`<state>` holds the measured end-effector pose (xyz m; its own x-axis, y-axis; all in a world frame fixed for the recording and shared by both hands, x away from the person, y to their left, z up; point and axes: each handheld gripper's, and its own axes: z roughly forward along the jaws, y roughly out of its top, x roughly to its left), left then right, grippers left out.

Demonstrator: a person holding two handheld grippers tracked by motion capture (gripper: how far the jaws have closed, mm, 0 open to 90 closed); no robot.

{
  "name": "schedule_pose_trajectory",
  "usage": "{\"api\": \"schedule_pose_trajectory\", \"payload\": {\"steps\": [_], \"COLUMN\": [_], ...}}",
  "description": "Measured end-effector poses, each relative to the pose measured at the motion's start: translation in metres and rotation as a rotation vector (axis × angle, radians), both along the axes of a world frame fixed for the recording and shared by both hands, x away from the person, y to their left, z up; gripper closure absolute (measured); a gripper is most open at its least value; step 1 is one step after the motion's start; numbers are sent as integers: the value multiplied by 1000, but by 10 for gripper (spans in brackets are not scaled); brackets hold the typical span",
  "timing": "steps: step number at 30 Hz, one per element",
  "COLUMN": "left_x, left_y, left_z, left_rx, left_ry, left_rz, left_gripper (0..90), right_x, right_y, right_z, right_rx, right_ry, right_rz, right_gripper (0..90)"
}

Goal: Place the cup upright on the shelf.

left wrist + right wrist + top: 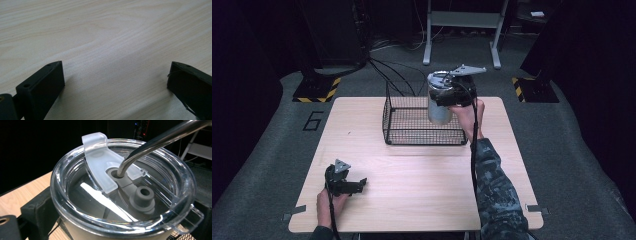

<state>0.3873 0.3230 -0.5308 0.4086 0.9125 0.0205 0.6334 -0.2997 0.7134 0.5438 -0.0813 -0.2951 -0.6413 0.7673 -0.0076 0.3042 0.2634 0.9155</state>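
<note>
We held the right tongs (443,96) clamped on the steel tumbler (438,109), one black jaw on each side of it just under the rim. The tumbler hung upright over the right half of the black wire basket (412,131), which stood at the far middle of the tabletop (422,185). In the right gripper view we saw its clear lid (75,185) from close above, with a frosted flip tab (98,157) raised and a bent metal straw (155,142) going down through the grey seal. Our left tongs (360,184) rested on the near left part of the tabletop, well apart from the basket, their jaws wide apart with bare wood between them.
</note>
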Motion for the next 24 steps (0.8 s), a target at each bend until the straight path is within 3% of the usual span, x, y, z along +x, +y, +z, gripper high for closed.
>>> {"api": "schedule_pose_trajectory", "payload": {"steps": [15, 17, 21, 24], "left_x": [0, 0, -1, -1], "left_y": [0, -1, 0, -1], "left_z": [0, 0, 0, -1], "left_rx": [-1, -7, -4, -7], "left_ry": [0, 3, 4, -4], "left_rz": [0, 5, 2, 7], "left_gripper": [10, 9, 11, 10], "right_x": [26, 30, 41, 46], "right_y": [14, 17, 22, 24], "right_z": [-12, -14, -21, -30], "right_rx": [-35, -24, -55, -41], "right_ry": [-16, 8, 12, 46], "right_rz": [-43, -63, -76, -101], "right_gripper": [35, 35, 35, 35]}}
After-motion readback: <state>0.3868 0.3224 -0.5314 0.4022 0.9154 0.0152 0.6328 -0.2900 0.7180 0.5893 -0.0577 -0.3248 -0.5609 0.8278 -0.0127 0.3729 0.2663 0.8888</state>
